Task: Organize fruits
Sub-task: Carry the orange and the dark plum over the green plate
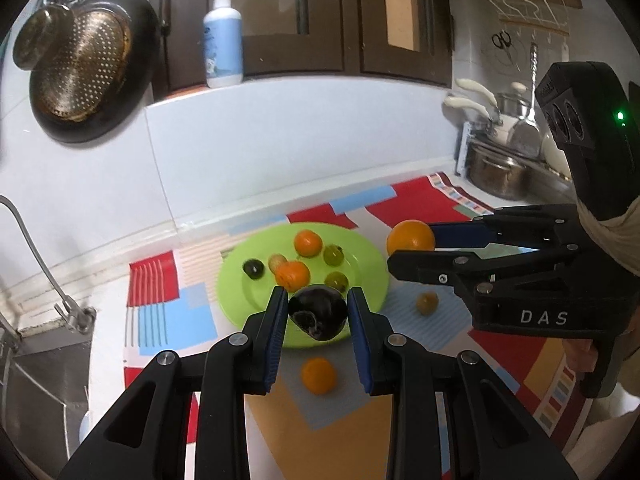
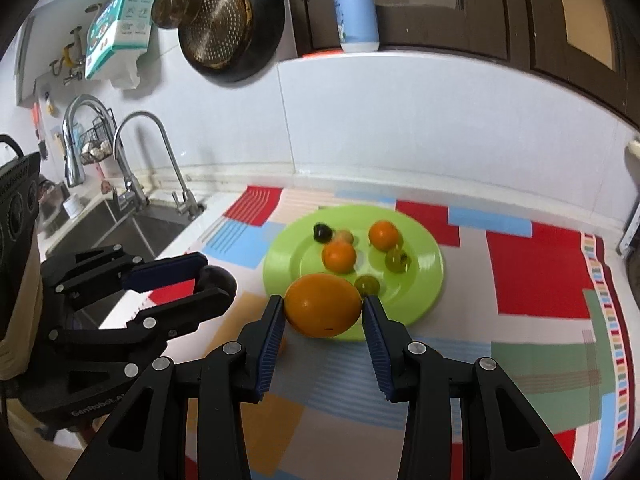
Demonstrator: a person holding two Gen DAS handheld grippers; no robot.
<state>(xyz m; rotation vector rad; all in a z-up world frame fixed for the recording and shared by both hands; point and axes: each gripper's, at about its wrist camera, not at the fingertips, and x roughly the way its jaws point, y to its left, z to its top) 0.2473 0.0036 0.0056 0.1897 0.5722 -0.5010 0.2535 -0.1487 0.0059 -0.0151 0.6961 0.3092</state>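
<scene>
Your left tool (image 1: 317, 312) gripped dark fruit (image 1: 318, 311) over near rim of green plate (image 1: 370, 258); right tool (image 2: 323, 312) gripped big orange (image 2: 322, 311). Six fruits plated; two lay loose on worktop (image 1: 496, 354): small orange (image 1: 318, 375) near, yellowish fruit (image 1: 427, 303) right.

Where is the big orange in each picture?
Left wrist view: the big orange sits right of centre, beyond the green plate, held by the right gripper.
Right wrist view: it sits at bottom centre, between that gripper's jaws.
Shared landmark: the green plate.
</scene>
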